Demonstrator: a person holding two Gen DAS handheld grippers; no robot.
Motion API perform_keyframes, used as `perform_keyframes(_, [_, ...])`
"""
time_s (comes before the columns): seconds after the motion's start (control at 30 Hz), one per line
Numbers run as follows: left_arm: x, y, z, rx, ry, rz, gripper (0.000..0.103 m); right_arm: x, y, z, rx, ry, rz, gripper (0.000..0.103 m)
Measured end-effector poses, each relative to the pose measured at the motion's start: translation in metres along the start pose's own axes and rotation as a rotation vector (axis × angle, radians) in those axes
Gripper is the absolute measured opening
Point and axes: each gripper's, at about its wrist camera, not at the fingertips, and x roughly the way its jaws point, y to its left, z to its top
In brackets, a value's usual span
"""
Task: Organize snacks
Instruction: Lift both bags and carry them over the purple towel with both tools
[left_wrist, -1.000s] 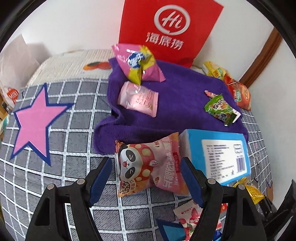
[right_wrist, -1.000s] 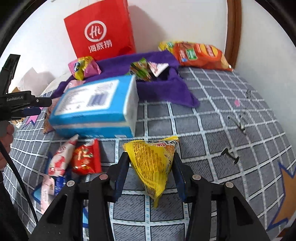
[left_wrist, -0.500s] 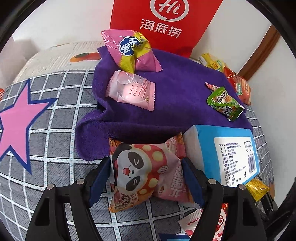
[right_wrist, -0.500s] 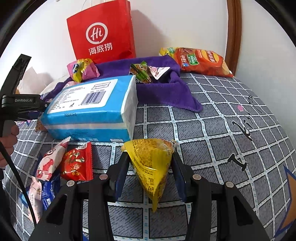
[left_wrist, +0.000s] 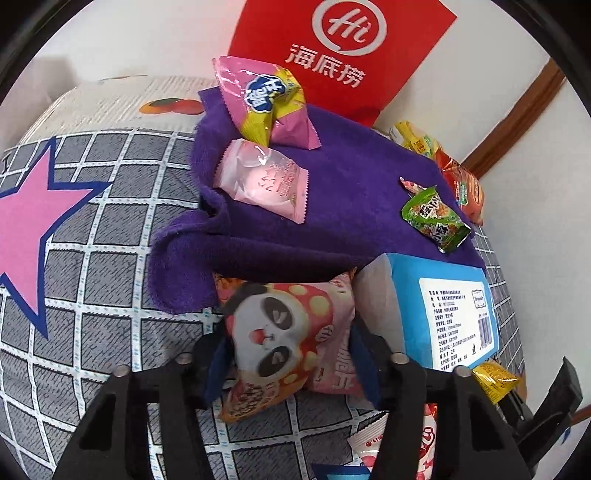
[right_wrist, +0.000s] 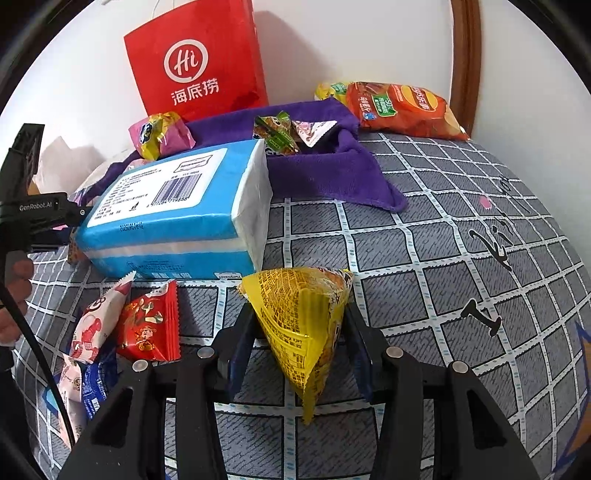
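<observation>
My left gripper (left_wrist: 290, 354) has its jaws closing around a pink panda-print snack bag (left_wrist: 280, 332). The blue pads press its sides and the bag bulges between them. It lies at the near edge of a purple towel (left_wrist: 351, 206), beside a blue tissue pack (left_wrist: 443, 302). My right gripper (right_wrist: 299, 339) is shut on a yellow triangular snack packet (right_wrist: 303, 317), held just above the grid-patterned bedcover (right_wrist: 424, 258). On the towel lie a pale pink packet (left_wrist: 264, 181), a pink-and-yellow packet (left_wrist: 262, 99) and a green packet (left_wrist: 434, 218).
A red paper bag (right_wrist: 195, 62) stands against the wall behind the towel. An orange chips bag (right_wrist: 402, 107) lies at the back right. A red packet (right_wrist: 147, 325) and a white-and-red packet (right_wrist: 96, 325) lie left of my right gripper, near the tissue pack (right_wrist: 177, 218).
My left gripper moved forward over the panda bag and its jaws closed in on it, squeezing it. The right gripper kept still with the yellow packet.
</observation>
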Motion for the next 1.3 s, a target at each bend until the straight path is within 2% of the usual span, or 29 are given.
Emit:
perform_keyframes(0.27, [-0.03, -0.001, -0.002, -0.003, -0.019, 0.003, 0.045, -0.001, -0.006, -0.001, 0.028, -0.008, 0.014, 0.043])
perform_keyframes(0.4, [-0.053, -0.002, 0.0, 0.012, -0.05, 0.022, 0.045, -0.004, -0.003, 0.001, 0.016, 0.0, -0.03, 0.041])
perform_keyframes(0.6, [-0.083, -0.01, 0.011, 0.024, -0.106, 0.036, 0.046, -0.03, 0.005, 0.021, -0.005, -0.03, -0.001, 0.041])
perform_keyframes(0.9, [-0.1, -0.034, 0.039, 0.058, -0.153, 0.038, 0.046, -0.075, 0.023, 0.084, -0.09, -0.147, -0.011, 0.041])
perform_keyframes(1.03, [-0.104, -0.044, 0.056, 0.081, -0.19, 0.081, 0.046, -0.071, 0.02, 0.121, -0.054, -0.137, -0.016, 0.041])
perform_keyframes(1.3, [-0.097, -0.058, 0.09, 0.113, -0.23, 0.149, 0.046, -0.052, 0.015, 0.19, 0.015, -0.128, 0.069, 0.041])
